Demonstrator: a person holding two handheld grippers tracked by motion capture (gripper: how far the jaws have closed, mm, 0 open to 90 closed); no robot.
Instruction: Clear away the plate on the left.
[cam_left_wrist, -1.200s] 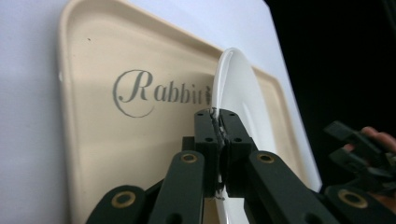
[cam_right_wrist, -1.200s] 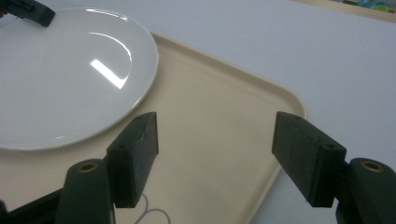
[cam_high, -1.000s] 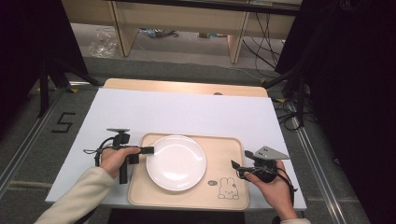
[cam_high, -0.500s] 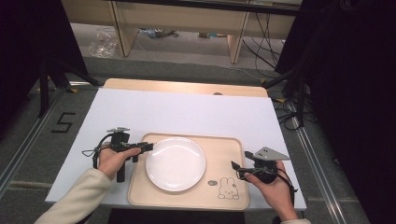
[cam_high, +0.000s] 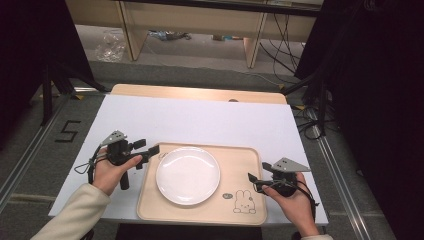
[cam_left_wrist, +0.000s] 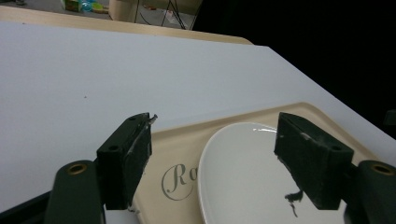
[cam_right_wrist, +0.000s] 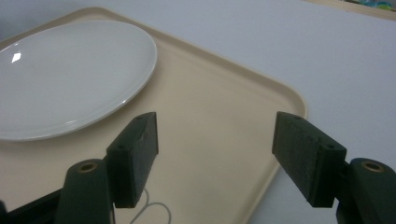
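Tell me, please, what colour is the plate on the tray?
Plain glossy white plate, clearest in the high view.

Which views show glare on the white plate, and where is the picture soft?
Left gripper view: a bright glint on the plate rim, its near jaws slightly soft. Right gripper view: a small highlight on the plate, with blurred jaws. High view: even light, dark surroundings.

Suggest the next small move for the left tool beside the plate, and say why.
Probably draw the left tool back off the tray. Its jaws have just been opening and now stand wide, with nothing between them; the plate lies flat on the tray, apart from the pads. The right tool is open too, at the tray's other edge.
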